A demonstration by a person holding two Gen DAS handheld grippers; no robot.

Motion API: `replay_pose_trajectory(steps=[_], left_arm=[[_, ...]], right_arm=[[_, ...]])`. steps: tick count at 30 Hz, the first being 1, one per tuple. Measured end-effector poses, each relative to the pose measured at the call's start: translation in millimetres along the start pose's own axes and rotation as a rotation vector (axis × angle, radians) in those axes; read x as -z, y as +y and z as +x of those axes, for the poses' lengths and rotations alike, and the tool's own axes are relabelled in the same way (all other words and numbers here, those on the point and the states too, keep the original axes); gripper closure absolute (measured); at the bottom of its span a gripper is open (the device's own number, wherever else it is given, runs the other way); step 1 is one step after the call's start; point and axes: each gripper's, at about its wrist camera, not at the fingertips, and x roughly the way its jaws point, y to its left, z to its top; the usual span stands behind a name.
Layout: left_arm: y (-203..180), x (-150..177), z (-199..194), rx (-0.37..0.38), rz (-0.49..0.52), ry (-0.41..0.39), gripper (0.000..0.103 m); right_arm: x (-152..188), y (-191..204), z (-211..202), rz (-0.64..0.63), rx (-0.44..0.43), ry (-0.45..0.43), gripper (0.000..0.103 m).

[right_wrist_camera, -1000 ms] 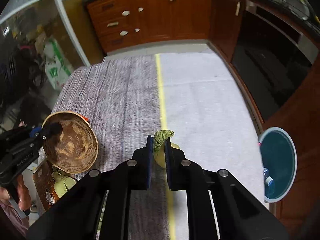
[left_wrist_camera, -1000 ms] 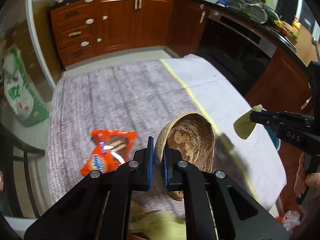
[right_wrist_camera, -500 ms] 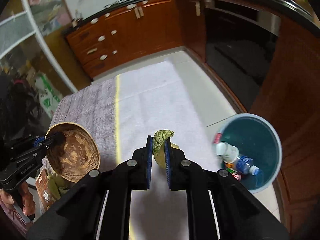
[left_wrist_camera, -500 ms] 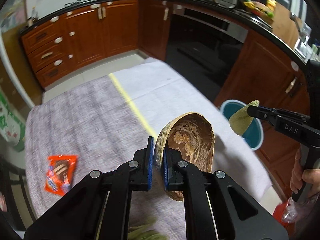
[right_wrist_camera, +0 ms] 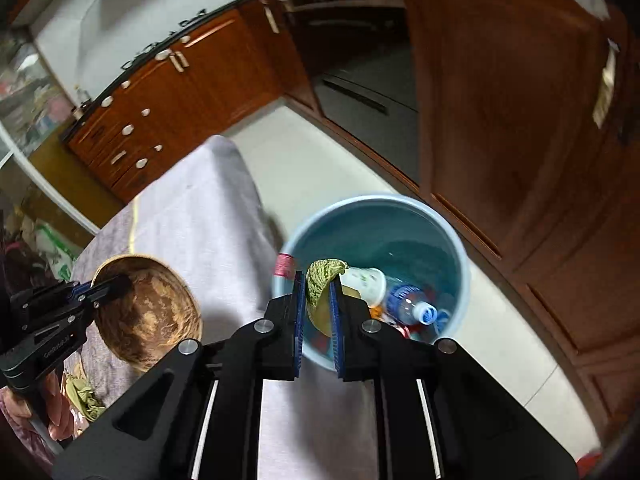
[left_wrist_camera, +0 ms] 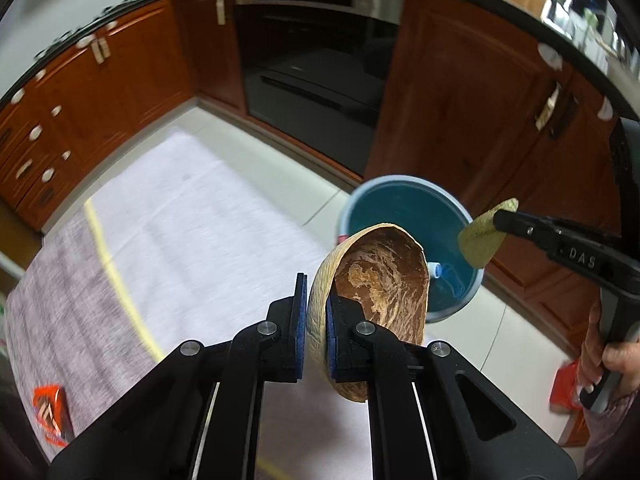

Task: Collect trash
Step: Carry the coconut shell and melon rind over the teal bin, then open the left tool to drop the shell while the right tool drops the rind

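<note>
My left gripper (left_wrist_camera: 316, 300) is shut on the rim of a brown hollow melon shell (left_wrist_camera: 380, 280), which hangs over the table's right edge near a blue bin (left_wrist_camera: 404, 216). My right gripper (right_wrist_camera: 318, 292) is shut on a green-skinned piece of melon rind (right_wrist_camera: 322, 276), held over the near rim of the blue bin (right_wrist_camera: 448, 232). The bin holds a plastic bottle (right_wrist_camera: 412, 304), a paper cup (right_wrist_camera: 366, 280) and other scraps. From the left wrist view the right gripper (left_wrist_camera: 496, 216) shows at the right with the rind (left_wrist_camera: 482, 236). The shell (right_wrist_camera: 148, 316) and left gripper (right_wrist_camera: 112, 284) show at left.
A table with a grey and white cloth (left_wrist_camera: 192, 232) and a yellow stripe lies left of the bin. An orange snack wrapper (left_wrist_camera: 48, 408) lies at its near left. Green rind scraps (right_wrist_camera: 84, 396) lie near the table's front. Wooden cabinets (left_wrist_camera: 472, 92) and an oven (left_wrist_camera: 316, 68) stand behind.
Both grippers have swung to the right with their loads, from over the table to the blue bin. The bin now sits under the right gripper, and the orange wrapper has slid to the far left.
</note>
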Motion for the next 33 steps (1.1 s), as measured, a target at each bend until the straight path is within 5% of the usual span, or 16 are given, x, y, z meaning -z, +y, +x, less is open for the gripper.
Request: replay_pose_trajectory(steps=[8, 19, 25, 33], left_arm=[[-55.1, -26.3, 63.8, 0.018, 0.084, 0.076, 0.094], [-84.4, -33.3, 131.5, 0.046, 0.127, 0.177, 0.089], [-81.7, -28.6, 134.0, 0.016, 0.124, 0.157, 0.058], [-64.9, -23.3, 108.8, 0.023, 0.085, 0.127, 0.042]], right_arm=[[3.5, -41.9, 19.8, 0.058, 0.013, 0.039, 0.092], [6.1, -69.3, 44.3, 0.093, 0.034, 0.100, 0.092], [6.2, -70.8, 51.8, 0.093, 0.041, 0.117, 0.092], [4.4, -65.9, 61.0, 0.086, 0.039, 0.132, 0.092]])
